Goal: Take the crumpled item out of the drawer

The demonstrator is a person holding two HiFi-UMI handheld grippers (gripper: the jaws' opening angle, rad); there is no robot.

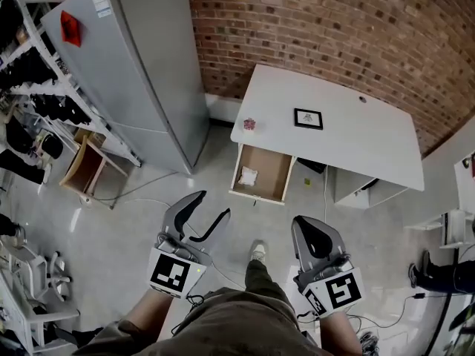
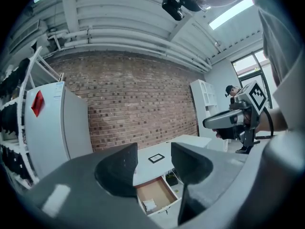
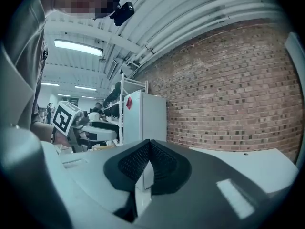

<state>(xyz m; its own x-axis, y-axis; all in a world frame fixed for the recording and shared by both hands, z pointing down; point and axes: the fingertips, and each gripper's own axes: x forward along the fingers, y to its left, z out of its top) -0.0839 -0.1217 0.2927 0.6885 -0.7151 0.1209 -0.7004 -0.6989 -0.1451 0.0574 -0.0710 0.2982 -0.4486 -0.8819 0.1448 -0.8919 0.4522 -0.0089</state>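
Note:
A white crumpled item (image 1: 247, 176) lies in the left part of an open wooden drawer (image 1: 276, 170) under a white desk (image 1: 349, 139). The left gripper view shows the same crumpled item (image 2: 149, 205) in the drawer (image 2: 159, 191), far off between the jaws. My left gripper (image 1: 211, 210) is held well short of the drawer, open and empty. My right gripper (image 1: 309, 231) hangs to the right of it, shut with nothing in it. In the right gripper view the pads (image 3: 164, 163) meet and the drawer is hidden.
A grey fridge (image 1: 141, 65) stands left of the desk. On the desk top lie a small pink object (image 1: 249, 124) and a black-framed picture (image 1: 308, 119). A wooden box (image 1: 83, 167) and racks (image 1: 30, 73) are at the left. A brick wall (image 1: 334, 28) runs behind.

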